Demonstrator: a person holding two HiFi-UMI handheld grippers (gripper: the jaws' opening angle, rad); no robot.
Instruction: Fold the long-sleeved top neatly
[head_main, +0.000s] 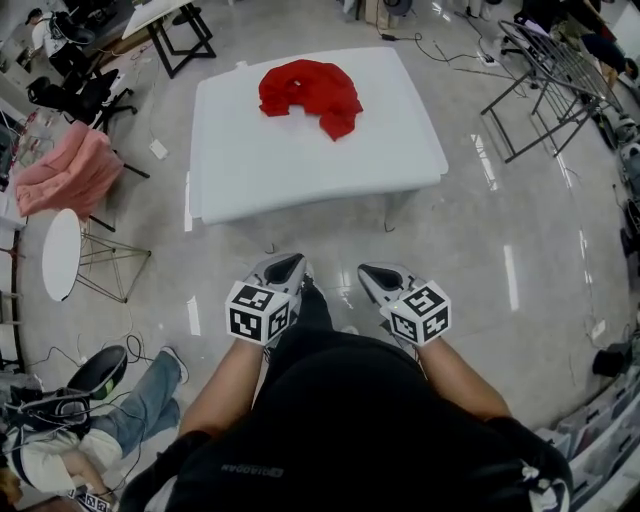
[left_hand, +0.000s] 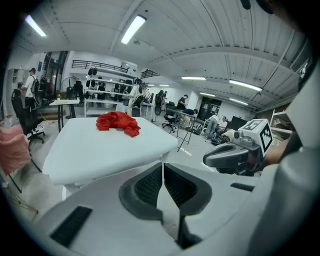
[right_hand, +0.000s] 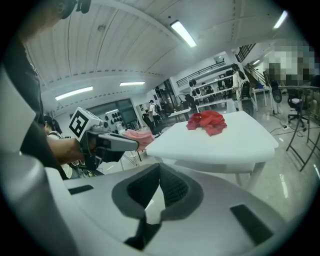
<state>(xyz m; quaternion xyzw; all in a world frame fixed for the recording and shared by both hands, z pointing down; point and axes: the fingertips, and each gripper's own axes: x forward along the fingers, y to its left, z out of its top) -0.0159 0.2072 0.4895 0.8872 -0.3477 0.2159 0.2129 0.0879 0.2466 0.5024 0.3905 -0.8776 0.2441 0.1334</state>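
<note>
A crumpled red long-sleeved top (head_main: 312, 95) lies in a heap on the far half of a white table (head_main: 300, 165). In the left gripper view the red top (left_hand: 118, 122) sits on the white table (left_hand: 95, 150) ahead; in the right gripper view the red top (right_hand: 207, 122) shows on the same table (right_hand: 225, 142). My left gripper (head_main: 291, 263) and right gripper (head_main: 372, 272) hang side by side over the floor, well short of the table's near edge. Both are shut with nothing between the jaws, as seen for the left gripper (left_hand: 162, 167) and the right gripper (right_hand: 159, 170).
A pink garment (head_main: 68, 172) lies over a chair at the left, beside a small round white table (head_main: 61, 254). A metal rack (head_main: 555, 75) stands at the right. A seated person's legs (head_main: 140, 405) are at the lower left. Cables run across the shiny floor.
</note>
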